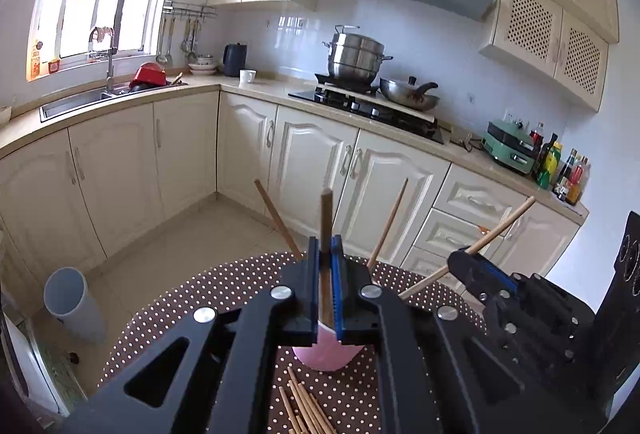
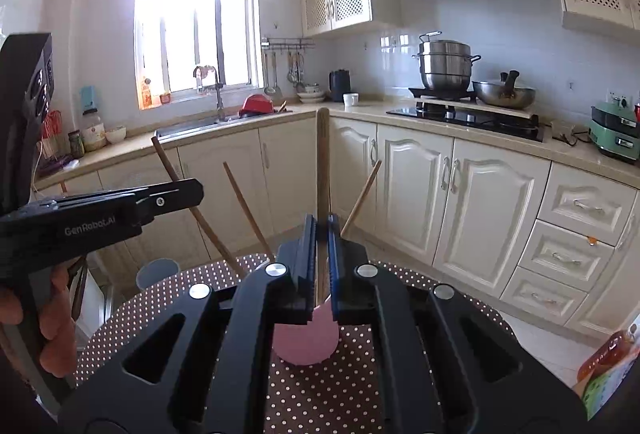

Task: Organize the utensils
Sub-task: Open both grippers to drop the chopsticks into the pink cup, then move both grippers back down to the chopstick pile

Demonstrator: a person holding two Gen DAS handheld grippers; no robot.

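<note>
Left hand-held gripper [image 1: 326,254]: clamped on one upright brown wooden chopstick [image 1: 326,218].
Right hand-held gripper [image 2: 322,234]: clamped on another wooden chopstick [image 2: 322,162].
Round pink plastic cup [image 1: 328,356]: on polka-dot desk [image 1: 180,314], below both chopsticks.

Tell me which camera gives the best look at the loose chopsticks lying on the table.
The left wrist view: the loose chopsticks lie in a bundle on the polka-dot tablecloth, in front of the pink cup. The right wrist view shows none of them; its claw body covers that part of the table.
</note>
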